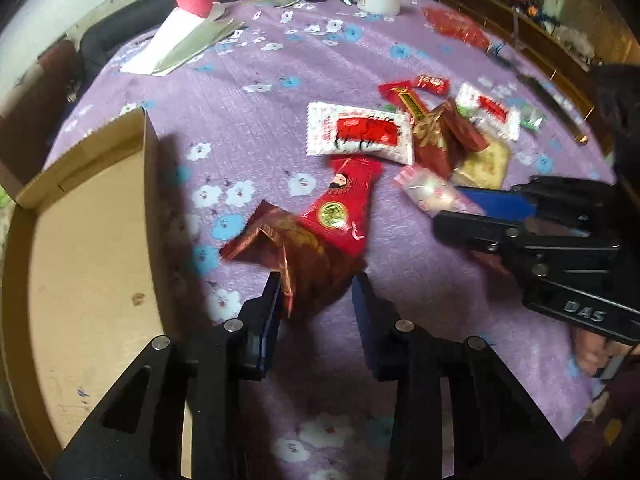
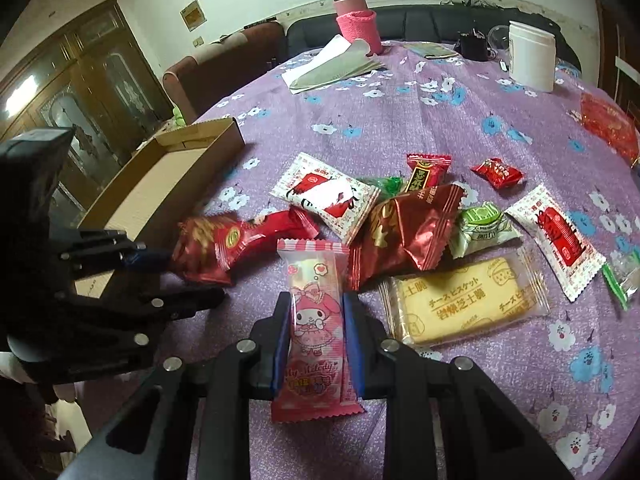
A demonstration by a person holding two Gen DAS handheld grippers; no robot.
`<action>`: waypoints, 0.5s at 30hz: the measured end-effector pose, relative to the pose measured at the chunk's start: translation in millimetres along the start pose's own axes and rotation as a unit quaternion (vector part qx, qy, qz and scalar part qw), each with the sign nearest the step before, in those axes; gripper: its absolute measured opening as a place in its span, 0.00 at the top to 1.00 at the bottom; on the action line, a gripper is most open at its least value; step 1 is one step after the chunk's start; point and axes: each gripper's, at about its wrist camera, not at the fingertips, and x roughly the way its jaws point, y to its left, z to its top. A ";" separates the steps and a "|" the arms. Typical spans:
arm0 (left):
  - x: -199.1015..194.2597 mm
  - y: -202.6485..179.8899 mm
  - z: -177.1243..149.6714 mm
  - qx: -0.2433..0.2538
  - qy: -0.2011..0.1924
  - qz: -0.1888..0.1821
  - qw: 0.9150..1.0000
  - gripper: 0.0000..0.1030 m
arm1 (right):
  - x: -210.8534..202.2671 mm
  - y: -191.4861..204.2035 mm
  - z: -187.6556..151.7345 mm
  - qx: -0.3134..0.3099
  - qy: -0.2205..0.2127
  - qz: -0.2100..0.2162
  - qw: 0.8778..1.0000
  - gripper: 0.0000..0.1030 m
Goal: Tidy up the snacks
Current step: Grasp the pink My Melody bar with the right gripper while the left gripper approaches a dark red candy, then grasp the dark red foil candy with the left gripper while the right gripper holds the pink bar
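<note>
My left gripper (image 1: 316,280) is closed around a dark red foil snack packet (image 1: 308,260), seen too in the right wrist view (image 2: 204,248); a red wrapper (image 1: 340,208) lies against it. My right gripper (image 2: 316,300) is shut on a pink My Melody packet (image 2: 316,320), which shows in the left wrist view (image 1: 428,192). A shallow cardboard box (image 1: 92,240) sits at the left, open and holding no snacks; it shows in the right view (image 2: 168,184). A pile of snacks lies mid-table: white-and-red packets (image 2: 324,196), a red foil bag (image 2: 404,232), a yellow biscuit pack (image 2: 464,300).
The table has a purple flowered cloth (image 2: 400,120). At the far edge stand a pink flask (image 2: 356,20), a white jar (image 2: 532,56), folded papers (image 2: 332,64) and a red bag (image 2: 608,124). Chairs and a sofa ring the table.
</note>
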 end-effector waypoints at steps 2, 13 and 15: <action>-3.8 3.7 0.6 -0.016 -0.009 0.004 1.000 0.67 | -0.1 -0.8 -0.4 0.003 -0.001 0.003 1.000 0.73; 4.4 10.8 13.6 -0.090 -0.014 -0.001 0.996 0.66 | -0.1 -2.0 -0.6 0.003 -0.003 0.004 1.000 0.71; 5.9 12.0 13.1 -0.106 -0.022 -0.002 0.994 0.66 | -0.2 -3.4 -0.7 0.006 -0.004 0.010 1.000 0.70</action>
